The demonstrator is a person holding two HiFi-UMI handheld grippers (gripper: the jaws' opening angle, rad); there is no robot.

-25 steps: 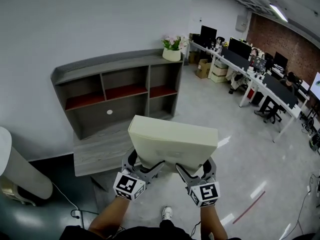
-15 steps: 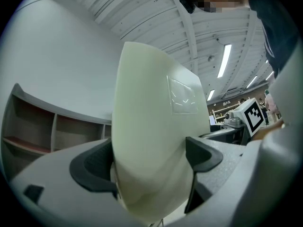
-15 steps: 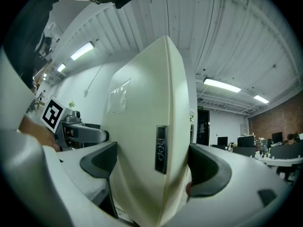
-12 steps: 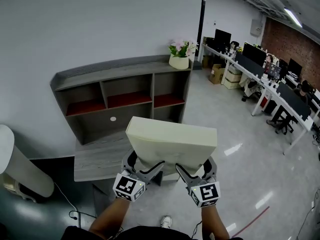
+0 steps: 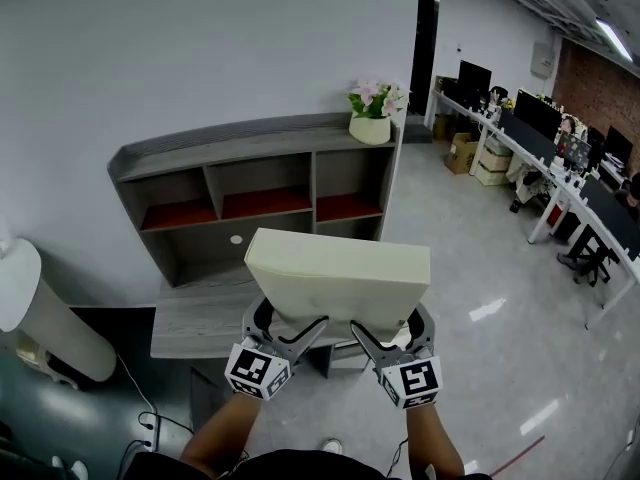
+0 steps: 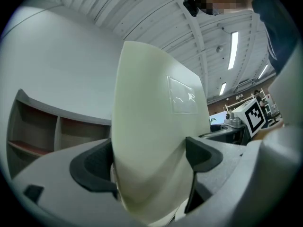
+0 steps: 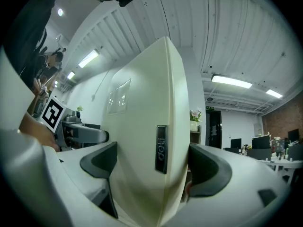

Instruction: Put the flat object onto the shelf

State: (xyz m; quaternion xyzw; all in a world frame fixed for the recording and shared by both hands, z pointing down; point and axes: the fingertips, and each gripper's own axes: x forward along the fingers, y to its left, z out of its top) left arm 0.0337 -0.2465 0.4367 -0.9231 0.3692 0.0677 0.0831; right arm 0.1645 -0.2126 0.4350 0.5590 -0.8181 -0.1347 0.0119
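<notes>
Jaws of the left gripper (image 6: 150, 167) clenched on the near left edge of the flat cream object (image 6: 151, 122); jaws of the right gripper (image 7: 150, 170) clenched on its near right edge, beside a small dark label (image 7: 161, 149). In the head view both grippers hold the object in the air before the grey shelf (image 5: 250, 134), which stands against the wall. A flower pot (image 5: 370, 129) sits on the shelf's top, at its right end.
</notes>
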